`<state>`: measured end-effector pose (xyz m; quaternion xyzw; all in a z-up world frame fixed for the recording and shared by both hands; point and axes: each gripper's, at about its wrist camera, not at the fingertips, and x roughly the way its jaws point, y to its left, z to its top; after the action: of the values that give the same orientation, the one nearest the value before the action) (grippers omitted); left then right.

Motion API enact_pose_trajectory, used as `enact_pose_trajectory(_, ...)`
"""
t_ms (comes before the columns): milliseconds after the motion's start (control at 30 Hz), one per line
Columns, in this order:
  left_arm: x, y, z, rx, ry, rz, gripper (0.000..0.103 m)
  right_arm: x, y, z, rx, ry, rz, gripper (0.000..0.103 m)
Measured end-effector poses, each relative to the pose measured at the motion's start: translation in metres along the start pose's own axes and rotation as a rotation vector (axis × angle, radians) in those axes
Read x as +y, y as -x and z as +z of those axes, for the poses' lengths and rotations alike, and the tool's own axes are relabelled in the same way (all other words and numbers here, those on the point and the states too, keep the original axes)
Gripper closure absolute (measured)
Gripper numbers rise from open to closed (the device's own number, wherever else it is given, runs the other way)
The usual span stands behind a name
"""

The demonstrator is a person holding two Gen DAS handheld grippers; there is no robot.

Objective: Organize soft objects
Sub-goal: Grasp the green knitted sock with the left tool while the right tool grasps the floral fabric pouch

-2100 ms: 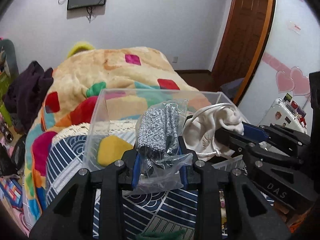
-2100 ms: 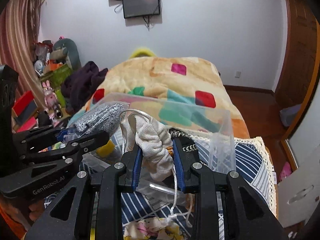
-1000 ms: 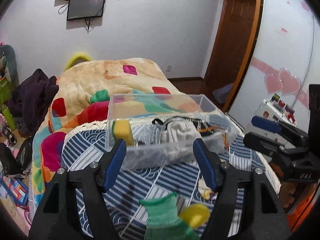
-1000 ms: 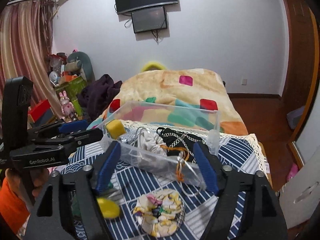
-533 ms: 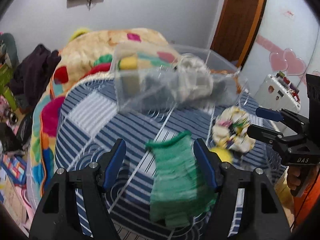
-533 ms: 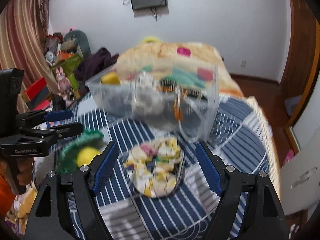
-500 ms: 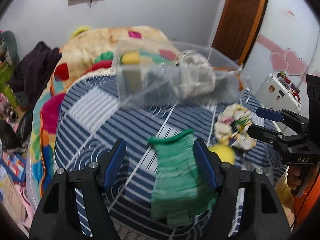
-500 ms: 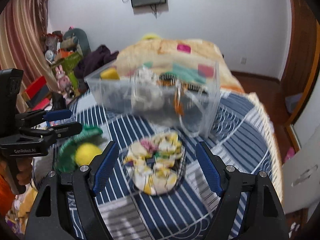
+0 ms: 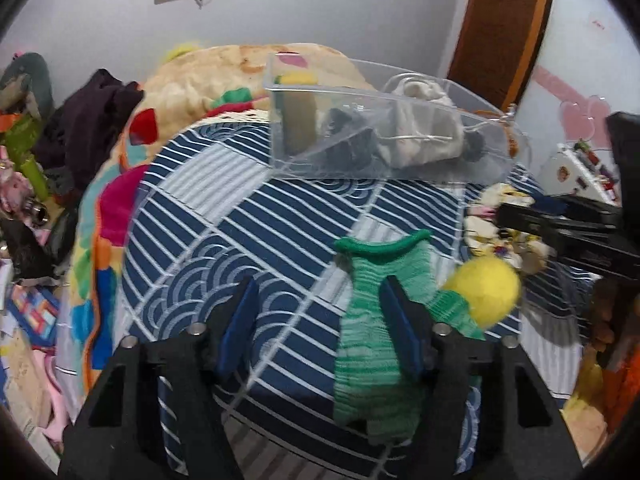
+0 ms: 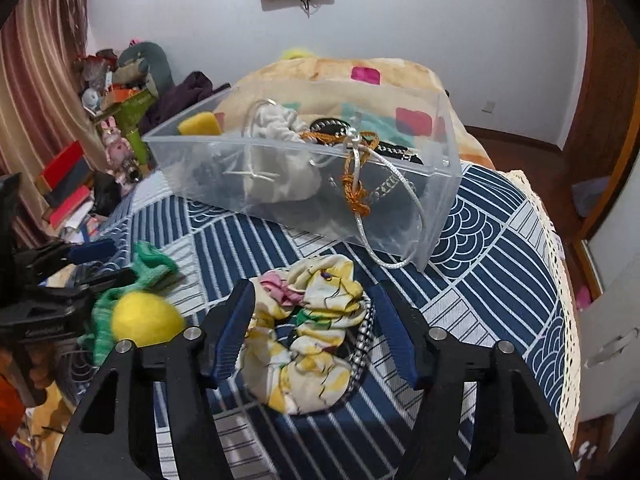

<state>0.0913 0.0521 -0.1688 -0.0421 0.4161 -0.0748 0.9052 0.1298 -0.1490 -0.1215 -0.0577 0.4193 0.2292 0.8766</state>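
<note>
A bedroom: a worktop under a blue patterned cloth (image 10: 492,264) carries a clear bin (image 10: 436,184) ahead of both grippers. The left gripper (image 9: 320,322) is spread, its right finger over the green knit item (image 9: 372,344); a yellow pompom (image 9: 482,292) lies to its right. The right gripper (image 10: 316,332) is spread around the floral scrunchie (image 10: 316,340). Risk: closing off-centre could pinch the cloth too, dragging it and shifting the bin.

Left gripper (image 9: 320,316) jaws spread wide, low over blue patterned cloth (image 9: 240,240); right gripper (image 10: 316,324) likewise spread, same cloth.
</note>
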Motion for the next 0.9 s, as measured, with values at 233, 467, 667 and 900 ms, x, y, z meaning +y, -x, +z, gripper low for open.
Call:
enact_pose_trajectory(233, -0.004, 0.001, 0.000, 0.011, 0.002, -0.048, 0.057, -0.005, 0.000, -0.006, -0.001, -0.019, -0.013, 0.081)
enact_pose_trajectory(467, -0.005, 0.017, 0.005, -0.009, 0.014, -0.086, 0.058, 0.000, 0.023, -0.001, -0.086, 0.006, -0.023, 0.085)
enact_pose_trajectory(667, -0.006, 0.007, -0.002, 0.048, 0.038, -0.121, 0.058, 0.002, 0.042, 0.005, -0.145, -0.004, 0.007, 0.085)
enact_pose_trajectory(900, -0.022, 0.011, -0.014, 0.020, -0.011, -0.097, 0.082, 0.005, 0.050, 0.009, -0.179, -0.012, 0.035, 0.085)
